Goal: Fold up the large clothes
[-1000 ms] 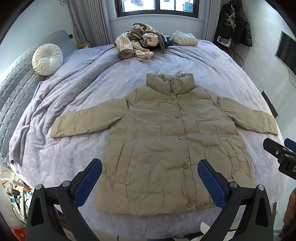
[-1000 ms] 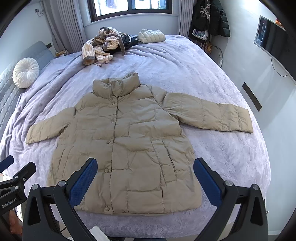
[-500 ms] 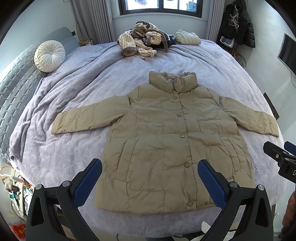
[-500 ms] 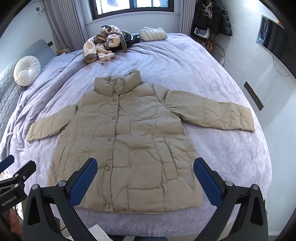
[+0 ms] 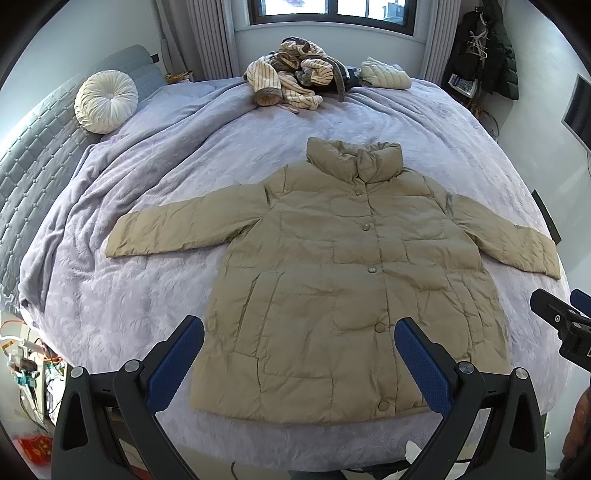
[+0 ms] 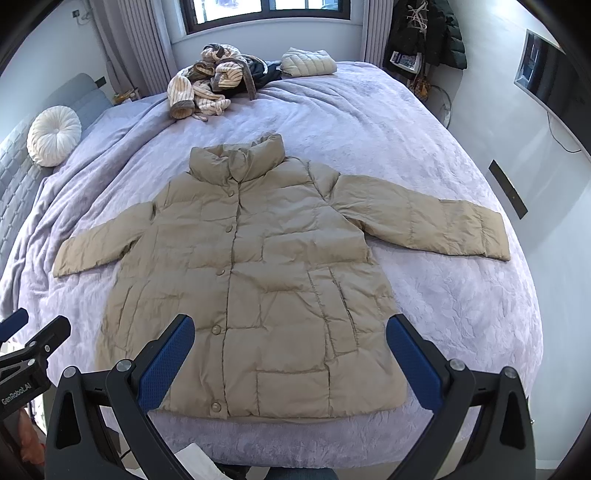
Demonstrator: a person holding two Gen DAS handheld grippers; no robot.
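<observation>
A beige padded jacket (image 5: pixel 343 266) lies flat and buttoned on the lilac bed (image 5: pixel 147 206), sleeves spread to both sides, collar toward the window. It also shows in the right wrist view (image 6: pixel 266 273). My left gripper (image 5: pixel 299 328) is open and empty, held above the jacket's hem. My right gripper (image 6: pixel 290 325) is open and empty, also above the hem. The right gripper shows at the right edge of the left wrist view (image 5: pixel 561 325); the left gripper shows at the left edge of the right wrist view (image 6: pixel 33 343).
A heap of striped clothes (image 5: pixel 291 81) and a folded cream padded garment (image 5: pixel 384 72) lie at the bed's far end. A round white cushion (image 5: pixel 105 101) sits by the grey headboard (image 5: pixel 33 155). Dark coats (image 6: pixel 424 29) hang at the right; a screen (image 6: pixel 554 77) is on the wall.
Both grippers have moved slightly forward and up over the bed; the jacket sits a little lower and nearer in both views. The jacket itself has not moved.
</observation>
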